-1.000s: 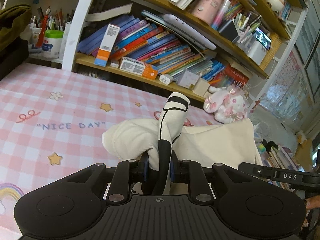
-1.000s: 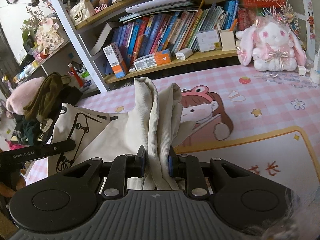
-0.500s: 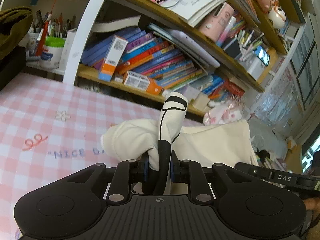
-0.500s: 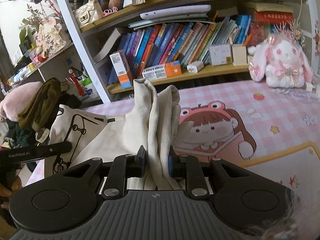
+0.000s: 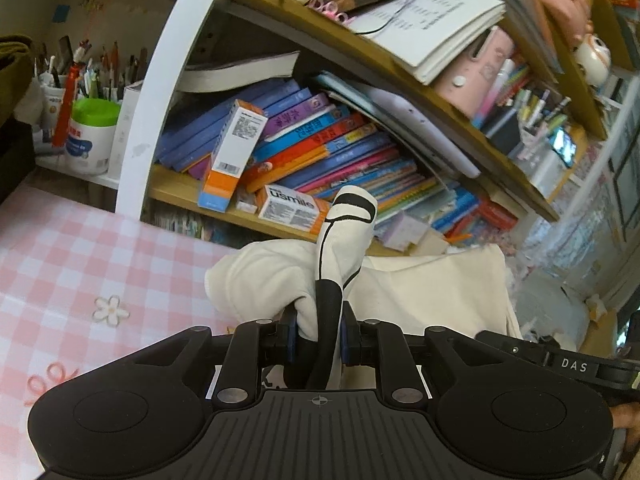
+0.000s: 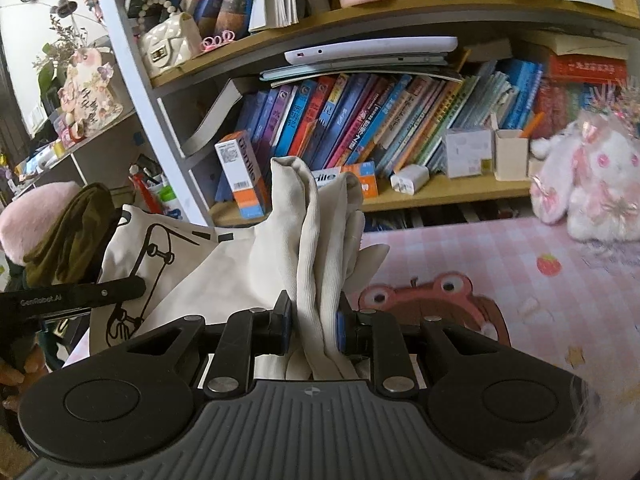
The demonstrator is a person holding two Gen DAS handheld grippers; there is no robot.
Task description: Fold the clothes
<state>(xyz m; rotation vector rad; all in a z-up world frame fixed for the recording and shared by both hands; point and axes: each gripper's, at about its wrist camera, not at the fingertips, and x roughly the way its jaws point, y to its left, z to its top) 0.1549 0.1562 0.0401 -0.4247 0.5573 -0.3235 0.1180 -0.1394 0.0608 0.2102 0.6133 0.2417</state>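
Tongs, left point(image 5: 318, 336) and right point(image 6: 311, 322), clench cream shirt point(image 6: 240, 276), bunched ends pointing upward.

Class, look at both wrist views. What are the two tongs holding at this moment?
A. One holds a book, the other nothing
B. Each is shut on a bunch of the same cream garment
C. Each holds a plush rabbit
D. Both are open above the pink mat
B: the left tongs and right tongs each pinch bunched fabric of the cream garment.
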